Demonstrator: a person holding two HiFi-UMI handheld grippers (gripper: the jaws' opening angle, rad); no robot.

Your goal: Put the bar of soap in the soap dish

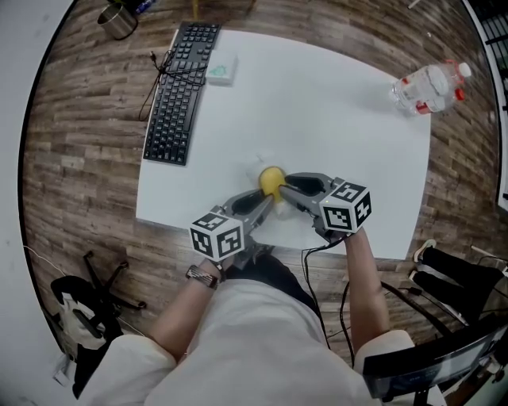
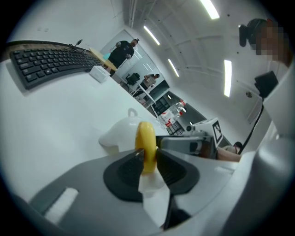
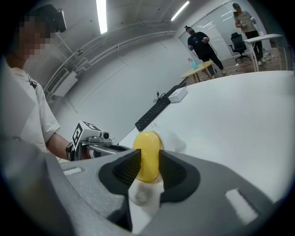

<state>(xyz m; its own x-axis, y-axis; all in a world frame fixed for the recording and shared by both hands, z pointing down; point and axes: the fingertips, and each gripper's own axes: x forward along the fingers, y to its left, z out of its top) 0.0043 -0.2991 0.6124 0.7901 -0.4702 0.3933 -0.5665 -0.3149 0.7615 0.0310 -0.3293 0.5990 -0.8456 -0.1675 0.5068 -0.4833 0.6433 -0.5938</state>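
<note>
Head view: a white worktop (image 1: pixel 341 119) stands on a wooden floor (image 1: pixel 87 158). The white soap dish (image 1: pixel 260 165) sits near the worktop's front edge and is faint against the white surface. The yellow bar of soap (image 1: pixel 271 181) is just at the dish's near side. The left gripper (image 1: pixel 268 200) and the right gripper (image 1: pixel 284 188) meet at the soap, one from each side. A black keyboard (image 1: pixel 181 91) lies well away from the dish, along the far left edge, with a small pale box (image 1: pixel 221 70) beside it. A clear water bottle (image 1: pixel 429 86) lies on its side far from the dish, at the far right corner. A metal cup (image 1: pixel 119 20) stands on the floor beyond the keyboard.

Left gripper view: the soap (image 2: pixel 145 143) stands edge-on between the jaws, which are narrow and closed on its two faces. The dish (image 2: pixel 119 133) sits directly behind the soap. Whether the two touch cannot be told. The keyboard (image 2: pixel 50 62) lies far beyond the dish.

Right gripper view: the soap (image 3: pixel 147 159) shows its broad rounded face, and this gripper's jaws are also clamped on it from both sides. The dish (image 3: pixel 174 140) peeks out just behind the soap. Two people (image 3: pixel 200 41) stand in the room far behind the dish.
</note>
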